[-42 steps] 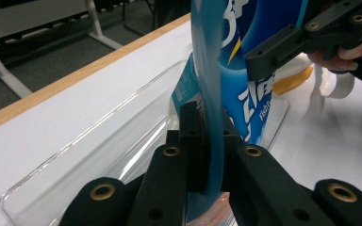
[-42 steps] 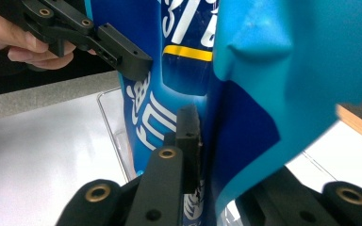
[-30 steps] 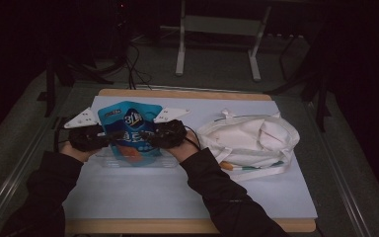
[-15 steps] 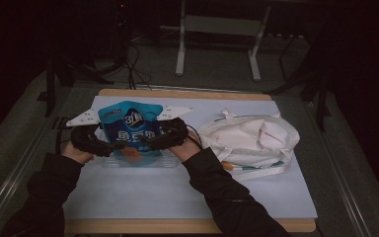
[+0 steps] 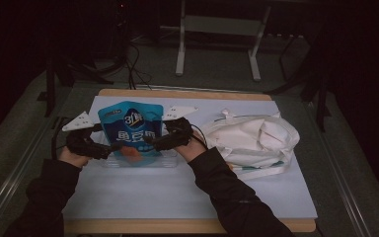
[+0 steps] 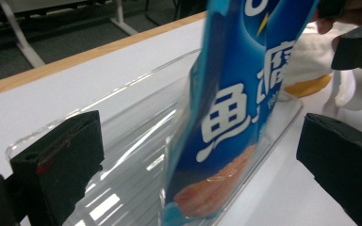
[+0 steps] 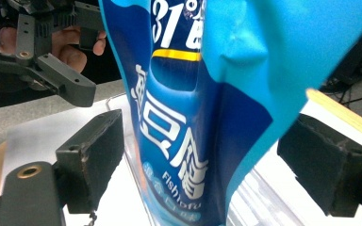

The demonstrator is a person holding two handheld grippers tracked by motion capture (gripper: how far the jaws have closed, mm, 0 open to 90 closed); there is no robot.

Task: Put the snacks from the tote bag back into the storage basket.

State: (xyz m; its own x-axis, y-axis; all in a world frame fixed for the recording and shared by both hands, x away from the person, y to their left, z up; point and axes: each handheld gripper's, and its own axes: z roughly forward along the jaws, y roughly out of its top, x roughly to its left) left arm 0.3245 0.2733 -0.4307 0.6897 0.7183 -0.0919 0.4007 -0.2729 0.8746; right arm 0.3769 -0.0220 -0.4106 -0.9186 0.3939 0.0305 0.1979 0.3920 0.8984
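Nearest, the person's sleeves come in from the bottom edge of the high view, each hand carrying a gripper to one side of a blue snack pouch [image 5: 130, 132]. The left gripper [image 5: 109, 147] sits at the pouch's left lower edge; in its own view the two black jaws stand wide apart, the pouch [image 6: 238, 113] hanging between them with a clear gap on either side, so it has let go (its jaws have just been opening). The right gripper [image 5: 150, 143] is at the pouch's right side, and its view tells the same: pads spread well off the pouch [image 7: 193, 117], which stands between them untouched, the jaws having just opened too.

The pouch stands upright, bottom edge down inside a clear plastic tray [image 5: 168, 159] that rests on the white sheet [image 5: 177, 192] covering the table. In the left gripper view the tray's transparent wall [image 6: 136, 94] curves behind the pouch.

Farther right, well apart from the tray, lies a crumpled white cloth bag [image 5: 256, 140] with its strap trailing on the sheet. Beyond it runs the table's wooden edge [image 5: 177, 93].
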